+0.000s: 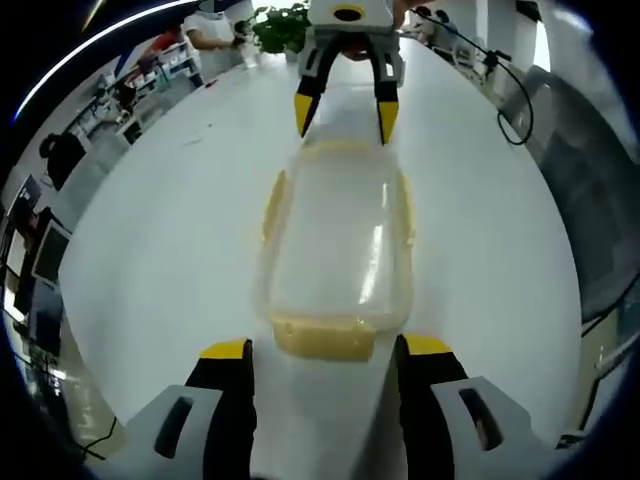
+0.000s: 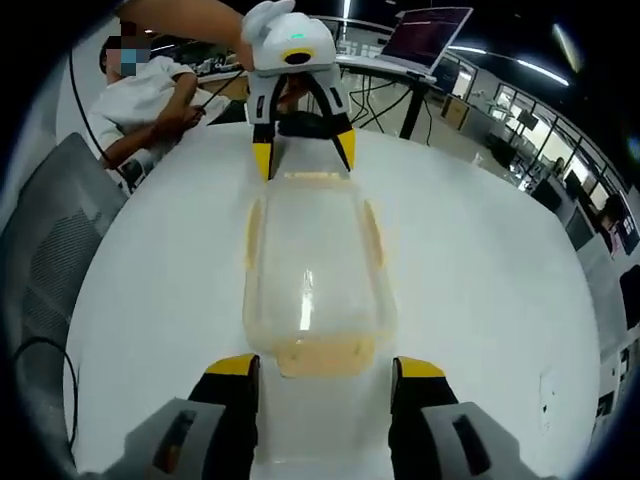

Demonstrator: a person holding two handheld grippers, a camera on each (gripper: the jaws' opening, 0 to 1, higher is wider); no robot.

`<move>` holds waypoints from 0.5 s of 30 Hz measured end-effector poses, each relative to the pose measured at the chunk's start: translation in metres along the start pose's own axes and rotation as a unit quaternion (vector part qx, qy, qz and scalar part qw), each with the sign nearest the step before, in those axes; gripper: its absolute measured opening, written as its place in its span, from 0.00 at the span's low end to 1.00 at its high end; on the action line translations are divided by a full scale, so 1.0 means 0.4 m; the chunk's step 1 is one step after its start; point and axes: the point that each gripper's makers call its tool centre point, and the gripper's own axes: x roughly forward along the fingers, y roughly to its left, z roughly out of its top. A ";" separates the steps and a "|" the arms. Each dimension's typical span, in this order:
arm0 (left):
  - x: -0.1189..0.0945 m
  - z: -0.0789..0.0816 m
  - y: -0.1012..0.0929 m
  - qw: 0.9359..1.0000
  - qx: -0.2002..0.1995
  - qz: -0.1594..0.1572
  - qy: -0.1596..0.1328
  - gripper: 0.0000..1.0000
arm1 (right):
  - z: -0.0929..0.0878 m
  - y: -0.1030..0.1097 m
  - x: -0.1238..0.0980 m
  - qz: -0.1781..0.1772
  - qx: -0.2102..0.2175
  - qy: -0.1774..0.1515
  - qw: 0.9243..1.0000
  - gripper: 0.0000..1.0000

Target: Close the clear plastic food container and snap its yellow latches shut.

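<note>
The rectangular food container of clear plastic (image 1: 338,250) (image 2: 312,270) is seen as colourless and see-through, with pale yellow latches (image 1: 323,338) (image 2: 322,356) at its ends and sides. The round table top (image 1: 180,260) (image 2: 480,280) is plain white. The left gripper (image 1: 325,362) (image 2: 300,150) and the right gripper (image 2: 324,378) (image 1: 345,118) are marked by black fingers with yellow tips and grey-white bodies.

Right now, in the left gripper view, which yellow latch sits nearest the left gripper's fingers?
The end latch, lying between the left gripper fingertips. The side latches run along the container's long edges; the far end latch sits by the right gripper.
</note>
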 end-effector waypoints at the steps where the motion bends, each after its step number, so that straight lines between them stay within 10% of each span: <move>1: 0.000 0.002 -0.003 1.000 0.004 -0.003 0.000 0.54 | 0.000 -0.001 0.003 0.001 -0.001 0.000 1.000 0.51; 15: 0.007 0.005 -0.011 0.999 0.008 -0.039 -0.001 0.49 | -0.003 0.001 0.024 0.030 -0.014 0.025 0.999 0.52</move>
